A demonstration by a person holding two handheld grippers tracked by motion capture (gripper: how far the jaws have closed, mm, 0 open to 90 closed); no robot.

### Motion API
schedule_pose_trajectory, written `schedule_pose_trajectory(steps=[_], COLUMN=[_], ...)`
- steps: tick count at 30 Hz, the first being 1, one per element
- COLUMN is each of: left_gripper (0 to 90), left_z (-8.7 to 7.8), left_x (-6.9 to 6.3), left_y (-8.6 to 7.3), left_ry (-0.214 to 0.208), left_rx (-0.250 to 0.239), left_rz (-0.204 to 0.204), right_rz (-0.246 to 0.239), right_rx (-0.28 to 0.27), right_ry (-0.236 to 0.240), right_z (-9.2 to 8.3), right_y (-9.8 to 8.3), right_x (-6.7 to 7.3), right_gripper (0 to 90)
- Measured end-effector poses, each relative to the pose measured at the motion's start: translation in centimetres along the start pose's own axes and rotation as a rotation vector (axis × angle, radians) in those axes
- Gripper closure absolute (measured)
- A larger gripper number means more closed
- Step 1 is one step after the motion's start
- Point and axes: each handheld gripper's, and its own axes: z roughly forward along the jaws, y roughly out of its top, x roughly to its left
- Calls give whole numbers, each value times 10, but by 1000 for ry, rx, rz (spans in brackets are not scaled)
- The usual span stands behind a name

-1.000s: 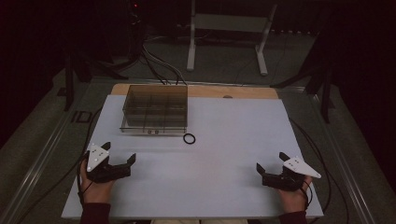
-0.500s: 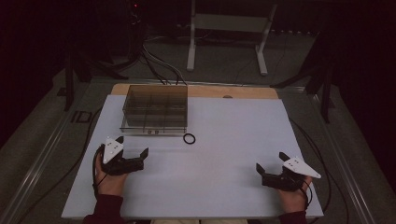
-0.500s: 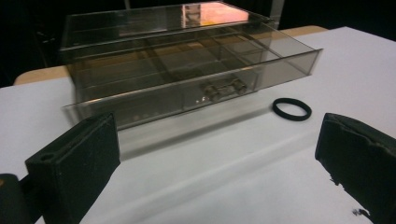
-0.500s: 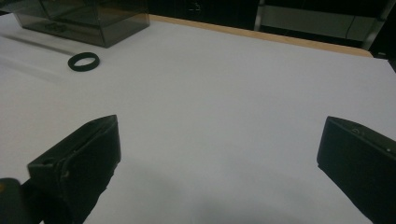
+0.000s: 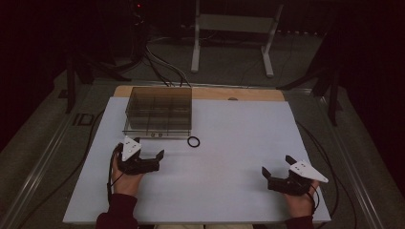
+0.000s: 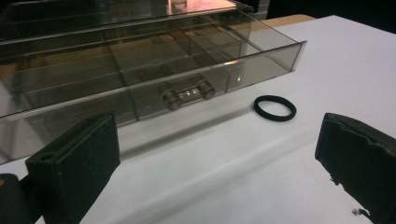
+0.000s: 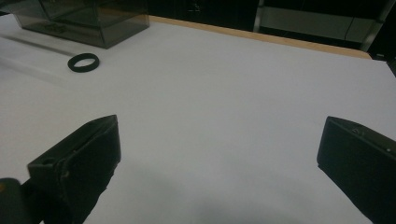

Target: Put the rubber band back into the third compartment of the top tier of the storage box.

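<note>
A clear smoky plastic drawer box (image 5: 158, 112) with inner dividers stands at the table's back left; its metal pull handle (image 6: 188, 94) faces me. A black rubber ring (image 5: 193, 141) lies flat on the white tabletop just right of the box's front corner, also seen as the ring (image 6: 275, 108) and the ring (image 7: 83, 62). My left gripper (image 5: 155, 152) is open, held a short way in front of the box and left of the ring, holding nothing. My right gripper (image 5: 277, 166) is open near the front right edge, far from both.
The white table surface (image 5: 239, 129) has a wooden strip (image 5: 248, 93) along its back edge. Cables (image 5: 162, 62) and a white stand (image 5: 229, 33) sit on the dark floor behind. A cable runs along the table's left side.
My left gripper has moved forward and to the right, closer to the drawer box and the ring. The right gripper has stayed in place.
</note>
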Motion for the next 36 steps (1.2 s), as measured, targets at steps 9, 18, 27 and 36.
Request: schedule_pose_trajectory(steps=[9, 18, 27, 36], left_gripper=[7, 7, 7, 8], left_z=[17, 33, 46, 47], left_x=[-10, -21, -31, -45], left_y=[0, 0, 5, 4], left_ry=[-19, -40, -47, -72], left_rx=[16, 36, 37, 28], left_rz=[9, 24, 51, 67], right_rz=[0, 2, 1, 1], right_rx=[-1, 0, 2, 1], right_ry=[1, 3, 5, 5], right_z=[0, 0, 0, 0], right_y=[0, 0, 0, 0], right_x=[0, 0, 0, 1], right_gripper=[1, 1, 1, 1])
